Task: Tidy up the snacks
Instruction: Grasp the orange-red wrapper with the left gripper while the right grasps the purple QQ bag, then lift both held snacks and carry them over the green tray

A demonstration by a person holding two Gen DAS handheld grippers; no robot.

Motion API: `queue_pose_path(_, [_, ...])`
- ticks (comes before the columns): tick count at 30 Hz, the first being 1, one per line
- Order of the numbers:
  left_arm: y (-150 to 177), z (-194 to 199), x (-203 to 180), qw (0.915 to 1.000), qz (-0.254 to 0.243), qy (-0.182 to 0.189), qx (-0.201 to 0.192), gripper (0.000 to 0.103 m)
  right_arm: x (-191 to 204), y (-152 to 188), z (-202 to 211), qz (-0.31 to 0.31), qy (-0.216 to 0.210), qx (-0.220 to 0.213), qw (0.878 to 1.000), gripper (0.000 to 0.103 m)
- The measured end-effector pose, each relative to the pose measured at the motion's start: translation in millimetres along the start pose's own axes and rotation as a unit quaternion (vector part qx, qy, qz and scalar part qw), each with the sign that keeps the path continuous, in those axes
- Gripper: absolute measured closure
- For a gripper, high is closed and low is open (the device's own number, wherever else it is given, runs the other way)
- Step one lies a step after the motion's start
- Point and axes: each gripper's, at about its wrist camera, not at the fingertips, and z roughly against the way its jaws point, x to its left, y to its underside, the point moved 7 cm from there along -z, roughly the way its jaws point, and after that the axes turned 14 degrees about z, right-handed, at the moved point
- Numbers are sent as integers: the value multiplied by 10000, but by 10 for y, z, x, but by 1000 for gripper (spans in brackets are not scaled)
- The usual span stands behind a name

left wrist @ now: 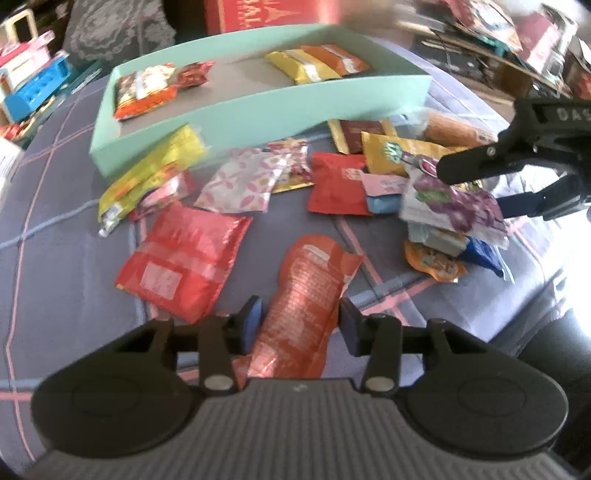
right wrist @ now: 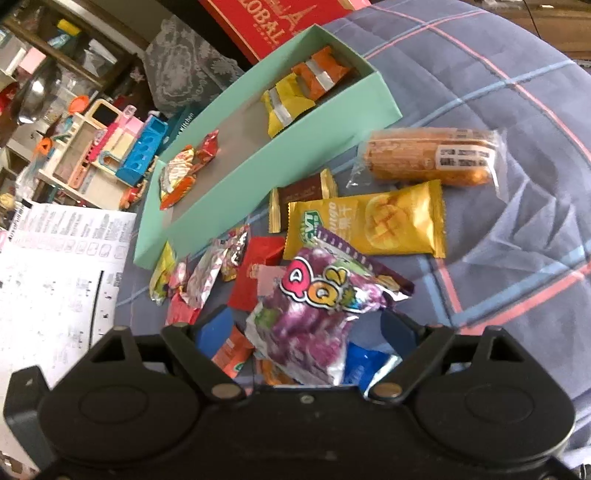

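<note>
My left gripper (left wrist: 301,323) points down at the bed, shut on a long orange snack packet (left wrist: 314,273) that bows up between the pads. A red packet (left wrist: 181,258) lies just left of it. My right gripper (right wrist: 308,325) stands open around a purple grape candy packet (right wrist: 314,314) on top of a small pile; a gap shows beside its left pad. It shows in the left wrist view as the right gripper (left wrist: 472,192) at the right edge. The teal box (left wrist: 258,110) (right wrist: 258,173) behind holds yellow and orange packets (left wrist: 317,62) and a few others.
Several loose snacks lie in front of the box: a yellow mango packet (right wrist: 369,225), a wrapped bread roll (right wrist: 428,155), a pink flowered packet (left wrist: 240,181). A red carton (right wrist: 273,22) stands behind. Toys (right wrist: 122,147) and a printed sheet (right wrist: 55,266) sit at the left.
</note>
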Motion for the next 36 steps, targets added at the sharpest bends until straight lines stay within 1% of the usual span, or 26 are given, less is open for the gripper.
queue_pose_path(3, [-10, 27, 143, 9994, 353, -25, -34, 59, 128, -21, -94, 255, 178, 88, 9995, 15])
queue_pose_path(5, [-18, 42, 224, 9986, 519, -1, -40, 58, 235, -13, -168, 605, 372, 113, 9974, 15])
queue_pose_path(7, [-13, 54, 277, 9983, 581, 10, -56, 57, 366, 21, -250, 1120, 643, 94, 9916, 21])
queue_pose_path(8, [-6, 60, 290, 9983, 585, 13, -63, 57, 420, 49, -293, 1388, 789, 96, 9871, 27])
queue_pose_path(9, [-1, 64, 302, 9983, 580, 14, -66, 56, 457, 71, -326, 1588, 900, 102, 9831, 32])
queue_pose_path(10, [4, 67, 311, 9983, 571, 11, -67, 55, 484, 94, -353, 1760, 1002, 111, 9792, 33])
queue_pose_path(11, [4, 63, 313, 9984, 566, 6, -65, 54, 497, 107, -360, 1845, 1043, 82, 9772, 37])
queue_pose_path(12, [1, 61, 320, 9984, 559, -3, -63, 52, 497, 108, -356, 1869, 1067, 57, 9766, 43])
queue_pose_path(14, [-7, 39, 325, 9984, 557, -40, -37, 42, 448, 108, -322, 1788, 1067, 28, 9781, 43])
queue_pose_path(16, [-16, 10, 304, 9988, 489, -64, -38, 39, 369, 116, -284, 1607, 993, 69, 9820, 43])
queue_pose_path(18, [-20, -15, 275, 9993, 377, -73, -40, 36, 276, 110, -242, 1431, 892, 92, 9856, 38])
queue_pose_path(20, [-23, -40, 244, 9995, 263, -139, -72, 35, 206, 115, -175, 1274, 918, 47, 9876, 33])
queue_pose_path(21, [-30, -45, 235, 9996, 219, -175, -91, 36, 179, 113, -149, 1218, 947, 33, 9880, 31])
queue_pose_path(22, [-38, -37, 230, 9995, 187, -222, -143, 49, 158, 112, -118, 1170, 980, 21, 9883, 31])
queue_pose_path(23, [-50, -19, 220, 9995, 151, -179, -198, 65, 138, 112, -93, 1121, 996, 10, 9887, 28])
queue_pose_path(25, [-60, -2, 216, 9995, 279, 39, -121, 67, 115, 99, -52, 978, 1002, -31, 9901, 26])
queue_pose_path(29, [-27, 23, 196, 9995, 294, 78, -122, 67, 80, 35, -59, 552, 889, -23, 9945, 13])
queue_pose_path(32, [1, 45, 194, 9991, 372, 168, -85, 67, 60, -21, -159, 390, 947, 6, 9947, 13])
queue_pose_path(34, [11, 53, 209, 9989, 433, 188, -70, 67, 60, -25, -243, 506, 1019, 36, 9935, 18])
queue_pose_path(35, [15, 58, 217, 9987, 466, 197, -65, 67, 75, -8, -285, 651, 1097, 79, 9918, 25])
queue_pose_path(36, [19, 65, 228, 9985, 502, 206, -65, 67, 112, 10, -303, 899, 1206, 55, 9886, 36])
